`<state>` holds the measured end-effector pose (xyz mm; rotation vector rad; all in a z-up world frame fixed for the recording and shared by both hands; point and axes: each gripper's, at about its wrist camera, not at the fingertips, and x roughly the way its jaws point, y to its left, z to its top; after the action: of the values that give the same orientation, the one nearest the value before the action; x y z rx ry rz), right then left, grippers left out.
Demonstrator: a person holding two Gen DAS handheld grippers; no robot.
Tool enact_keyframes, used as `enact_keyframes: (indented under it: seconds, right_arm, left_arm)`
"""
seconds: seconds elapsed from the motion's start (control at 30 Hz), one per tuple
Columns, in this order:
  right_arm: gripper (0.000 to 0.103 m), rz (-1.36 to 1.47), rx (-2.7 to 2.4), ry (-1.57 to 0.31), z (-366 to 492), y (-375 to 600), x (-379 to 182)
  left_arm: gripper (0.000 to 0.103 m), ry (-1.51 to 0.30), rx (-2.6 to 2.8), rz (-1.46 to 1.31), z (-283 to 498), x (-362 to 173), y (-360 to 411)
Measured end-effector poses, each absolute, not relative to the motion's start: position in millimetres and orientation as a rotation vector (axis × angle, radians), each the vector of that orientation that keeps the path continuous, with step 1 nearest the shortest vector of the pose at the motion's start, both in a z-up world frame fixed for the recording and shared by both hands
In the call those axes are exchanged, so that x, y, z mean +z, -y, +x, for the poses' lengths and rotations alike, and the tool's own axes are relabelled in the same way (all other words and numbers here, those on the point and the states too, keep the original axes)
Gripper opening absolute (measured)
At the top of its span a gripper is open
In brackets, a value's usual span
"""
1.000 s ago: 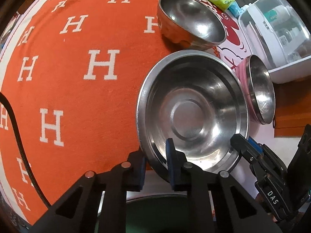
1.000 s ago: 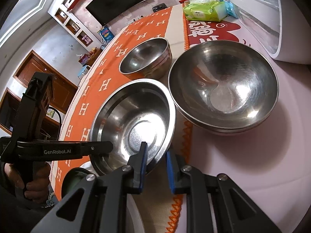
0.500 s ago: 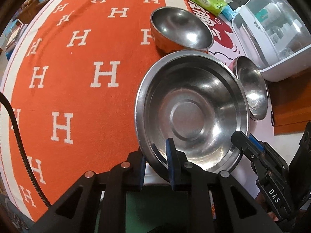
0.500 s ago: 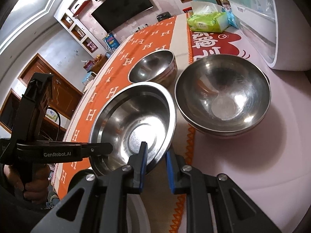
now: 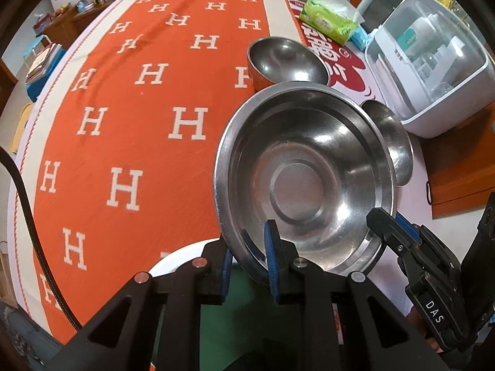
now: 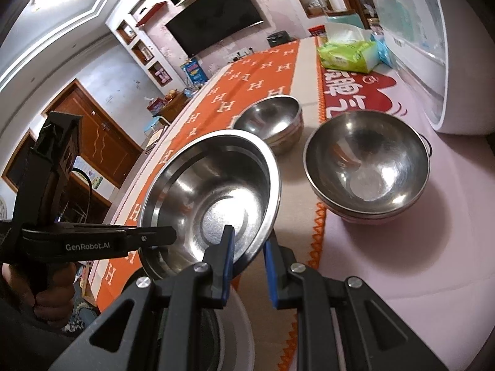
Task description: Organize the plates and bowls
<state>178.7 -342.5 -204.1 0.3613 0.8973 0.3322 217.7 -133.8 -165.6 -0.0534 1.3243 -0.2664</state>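
Gripping the wide steel dish (image 5: 304, 182) by its rim: left gripper (image 5: 247, 259) clenched on the near-left edge, right gripper (image 6: 247, 255) on the opposite edge, dish off the orange cloth (image 5: 123, 108). Only the right view shows the stacked bowls (image 6: 368, 170) whole and the hand (image 6: 46, 296) on the left handle.

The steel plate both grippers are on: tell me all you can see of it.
The steel plate is a round, shiny, deep dish with a broad flat rim and a raised ring in its base. It is empty and tilted. The left gripper clamps its near rim, the right gripper its opposite rim. It looks lifted clear of the white and green plate below.
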Motion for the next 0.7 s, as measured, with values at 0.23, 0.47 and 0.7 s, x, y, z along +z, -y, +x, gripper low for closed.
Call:
enact_keyframes:
  seconds: [0.23, 0.47, 0.7]
  right_arm:
    - [0.021, 0.299, 0.361, -0.858, 166, 333, -188]
    - [0.022, 0.231, 0.391, -0.822, 149, 321, -172]
    - [0.026, 0.142, 0.416, -0.813, 130, 303, -161]
  left_arm:
    - [0.018, -1.261, -0.256, -0.087, 194, -146, 127]
    - [0.018, -1.214, -0.240, -0.123, 168, -133, 115]
    - [0.018, -1.176, -0.237, -0.169, 141, -125, 98]
